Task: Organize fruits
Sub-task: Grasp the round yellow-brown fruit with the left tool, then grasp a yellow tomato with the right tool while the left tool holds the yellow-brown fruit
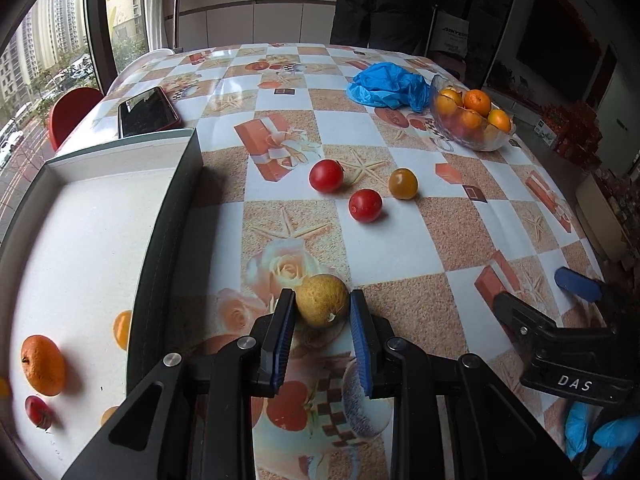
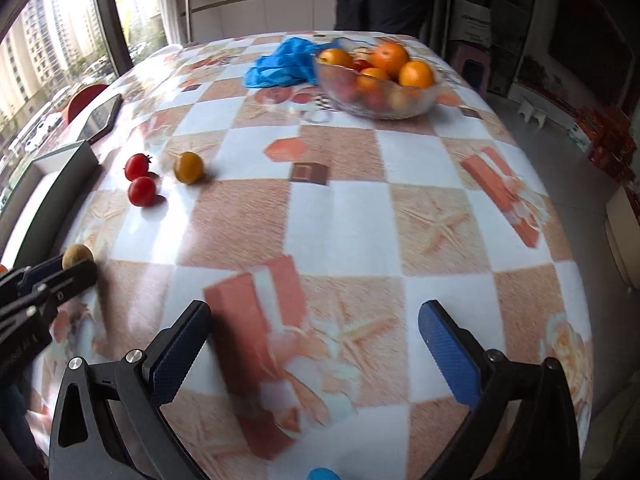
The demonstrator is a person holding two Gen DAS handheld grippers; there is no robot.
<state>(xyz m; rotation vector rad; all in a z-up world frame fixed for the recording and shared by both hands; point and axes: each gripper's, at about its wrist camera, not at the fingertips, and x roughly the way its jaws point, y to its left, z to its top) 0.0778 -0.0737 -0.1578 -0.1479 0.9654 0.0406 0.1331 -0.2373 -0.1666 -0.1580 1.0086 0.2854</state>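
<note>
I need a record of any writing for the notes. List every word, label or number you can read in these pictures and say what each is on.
"DAS": white letters on the black body of the right gripper, seen in the left wrist view.
White bag on the floor beyond the table: a dark printed word, too blurred to read.
Left gripper body in the right wrist view: white lettering at the picture's edge, too blurred to read.
Nothing else is legible.

Daylight from window (image 1: 48, 60) at far left w/ soft shadows; fisheye bends edges; right wrist view motion-blurred, esp. tablecloth (image 2: 360, 240).
</note>
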